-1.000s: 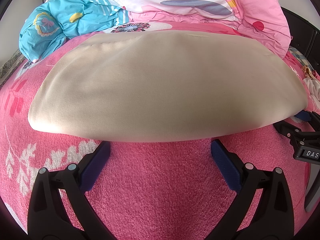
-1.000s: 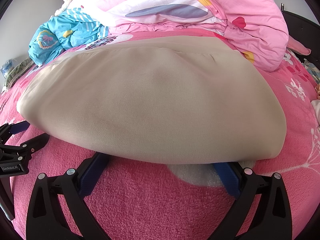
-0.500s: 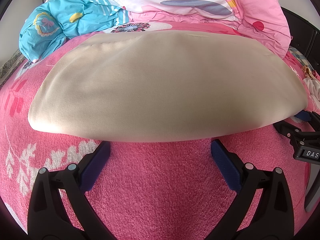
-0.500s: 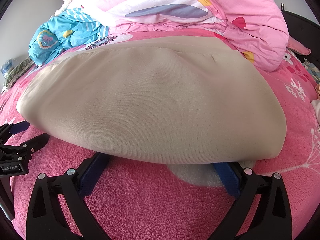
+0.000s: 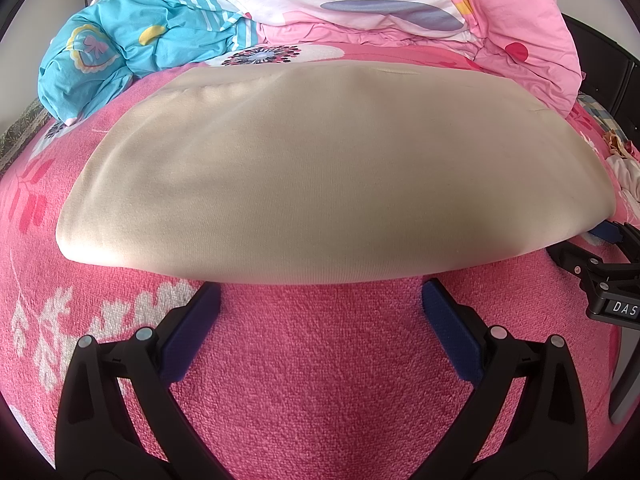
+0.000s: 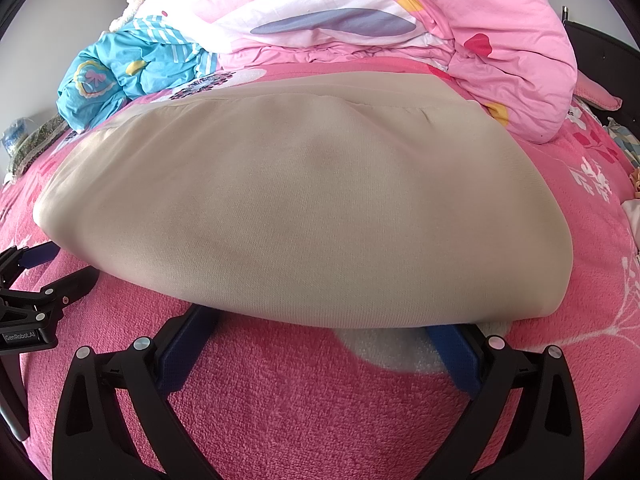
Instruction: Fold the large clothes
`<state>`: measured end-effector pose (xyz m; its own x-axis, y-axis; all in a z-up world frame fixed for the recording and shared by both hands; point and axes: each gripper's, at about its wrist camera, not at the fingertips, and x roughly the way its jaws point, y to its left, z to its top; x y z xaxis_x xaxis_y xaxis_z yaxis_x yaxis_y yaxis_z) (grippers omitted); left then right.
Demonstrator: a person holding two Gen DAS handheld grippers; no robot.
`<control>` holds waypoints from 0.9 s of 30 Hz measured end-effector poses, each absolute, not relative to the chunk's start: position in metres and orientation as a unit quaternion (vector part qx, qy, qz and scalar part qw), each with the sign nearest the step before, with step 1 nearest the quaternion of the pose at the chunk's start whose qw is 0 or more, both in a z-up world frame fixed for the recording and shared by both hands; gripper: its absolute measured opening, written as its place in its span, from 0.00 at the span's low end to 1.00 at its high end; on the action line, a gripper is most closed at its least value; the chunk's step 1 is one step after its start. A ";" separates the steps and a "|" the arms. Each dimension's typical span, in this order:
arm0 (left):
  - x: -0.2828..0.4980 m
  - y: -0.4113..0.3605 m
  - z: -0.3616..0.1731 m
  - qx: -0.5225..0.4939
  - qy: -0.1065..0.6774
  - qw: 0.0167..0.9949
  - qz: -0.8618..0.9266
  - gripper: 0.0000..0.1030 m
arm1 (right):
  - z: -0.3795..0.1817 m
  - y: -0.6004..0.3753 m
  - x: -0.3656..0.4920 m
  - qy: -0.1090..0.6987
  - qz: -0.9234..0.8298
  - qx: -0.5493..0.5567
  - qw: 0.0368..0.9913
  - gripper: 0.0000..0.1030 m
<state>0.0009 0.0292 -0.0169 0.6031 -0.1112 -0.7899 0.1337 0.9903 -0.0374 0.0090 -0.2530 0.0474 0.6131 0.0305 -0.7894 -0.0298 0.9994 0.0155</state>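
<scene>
Lying mid-frame on pink bed [image 5: 320,360]: beige garment [image 5: 320,184] | left gripper [image 5: 320,304], right gripper [image 6: 328,332] gaping wide, jaws empty, nosing under near hem | risking single-layer pinch, skewing fold

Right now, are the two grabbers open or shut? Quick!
Left gripper: open, holding nothing, at the near edge of the beige garment.
Right gripper: open, holding nothing, fingertips under the garment's edge.

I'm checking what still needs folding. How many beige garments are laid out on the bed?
1. The beige garment lies flat across the pink bed cover, just ahead of both open grippers. Layers folded beneath it can't be ruled out.
</scene>
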 end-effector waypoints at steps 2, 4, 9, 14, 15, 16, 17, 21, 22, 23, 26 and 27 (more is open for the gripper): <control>0.001 0.029 -0.017 0.013 0.440 0.895 -0.068 0.94 | 0.047 -0.253 0.009 0.439 0.017 0.000 0.898 0.94; 0.001 0.029 -0.017 0.013 0.440 0.895 -0.068 0.94 | 0.047 -0.253 0.009 0.439 0.017 0.000 0.898 0.94; 0.002 0.029 -0.017 0.013 0.440 0.895 -0.068 0.94 | 0.048 -0.253 0.009 0.439 0.017 0.000 0.898 0.94; 0.002 0.029 -0.017 0.013 0.440 0.895 -0.068 0.94 | 0.047 -0.253 0.009 0.439 0.017 0.000 0.898 0.94; 0.003 0.029 -0.017 0.013 0.440 0.895 -0.068 0.94 | 0.047 -0.253 0.009 0.439 0.017 0.000 0.898 0.94; 0.006 0.029 -0.017 0.013 0.440 0.895 -0.068 0.94 | 0.047 -0.253 0.009 0.439 0.017 0.000 0.898 0.94; 0.004 0.029 -0.017 0.013 0.440 0.895 -0.068 0.94 | 0.047 -0.253 0.009 0.439 0.017 0.000 0.898 0.94; 0.002 0.029 -0.017 0.013 0.440 0.895 -0.068 0.94 | 0.048 -0.252 0.009 0.439 0.017 0.000 0.898 0.94; 0.003 0.029 -0.017 0.013 0.440 0.895 -0.068 0.94 | 0.048 -0.253 0.009 0.440 0.017 0.000 0.898 0.94; 0.002 0.029 -0.017 0.013 0.440 0.895 -0.068 0.94 | 0.047 -0.253 0.009 0.439 0.017 0.000 0.898 0.94; 0.002 0.029 -0.016 0.013 0.440 0.895 -0.068 0.94 | 0.047 -0.253 0.009 0.439 0.017 0.000 0.898 0.94; 0.002 0.029 -0.016 0.013 0.440 0.895 -0.068 0.94 | 0.048 -0.252 0.009 0.439 0.017 0.000 0.898 0.94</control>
